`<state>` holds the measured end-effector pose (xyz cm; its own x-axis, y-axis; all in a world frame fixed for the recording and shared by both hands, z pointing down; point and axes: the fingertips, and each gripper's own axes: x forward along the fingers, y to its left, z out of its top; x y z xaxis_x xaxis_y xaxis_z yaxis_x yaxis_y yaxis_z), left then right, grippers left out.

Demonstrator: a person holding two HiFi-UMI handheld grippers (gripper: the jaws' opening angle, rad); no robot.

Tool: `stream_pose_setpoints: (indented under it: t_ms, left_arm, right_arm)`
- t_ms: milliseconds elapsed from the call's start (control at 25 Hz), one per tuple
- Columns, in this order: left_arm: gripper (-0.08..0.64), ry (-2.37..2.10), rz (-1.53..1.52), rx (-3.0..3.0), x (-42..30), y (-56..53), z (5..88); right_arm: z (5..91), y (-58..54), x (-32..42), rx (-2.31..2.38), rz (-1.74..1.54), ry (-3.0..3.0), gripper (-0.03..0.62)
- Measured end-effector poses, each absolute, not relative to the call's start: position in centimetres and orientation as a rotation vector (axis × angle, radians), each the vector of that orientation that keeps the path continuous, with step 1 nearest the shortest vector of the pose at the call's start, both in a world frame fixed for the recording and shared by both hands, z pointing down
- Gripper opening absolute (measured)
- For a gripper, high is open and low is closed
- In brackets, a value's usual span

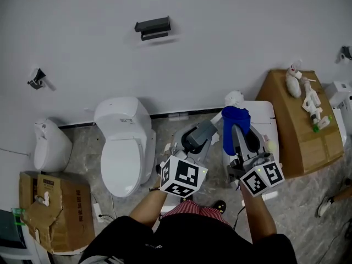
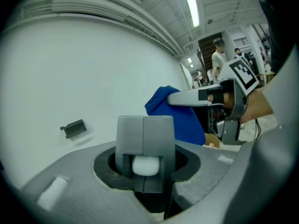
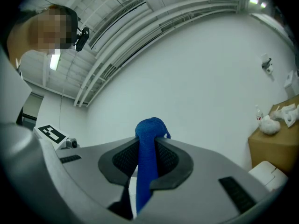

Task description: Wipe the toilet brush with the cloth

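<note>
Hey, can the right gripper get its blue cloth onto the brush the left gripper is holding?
Likely yes. The right gripper, shut on the blue cloth, hangs just beyond the gray-and-white brush clamped in the left gripper, with nothing visible between them.

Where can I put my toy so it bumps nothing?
The grey floor right of the person, below the big cardboard box, is bare. So is the strip between the toilet and the small white fixture. The box top is cluttered, and the left gripper and right gripper crowd the middle.
</note>
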<state>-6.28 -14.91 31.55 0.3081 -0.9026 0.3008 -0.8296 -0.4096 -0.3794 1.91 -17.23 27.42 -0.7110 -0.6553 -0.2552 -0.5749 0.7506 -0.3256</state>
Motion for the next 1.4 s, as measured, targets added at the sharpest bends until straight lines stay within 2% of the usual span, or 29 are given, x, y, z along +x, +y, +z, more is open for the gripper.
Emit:
stream_pose_setpoints:
  t_ms: [1400]
  left_arm:
    - [0.163, 1.56, -0.334, -2.455, -4.9, -12.2, 21.2]
  right_arm:
    - [18.1, -13.7, 2.3, -0.689, -0.083, 2.51, 0.064]
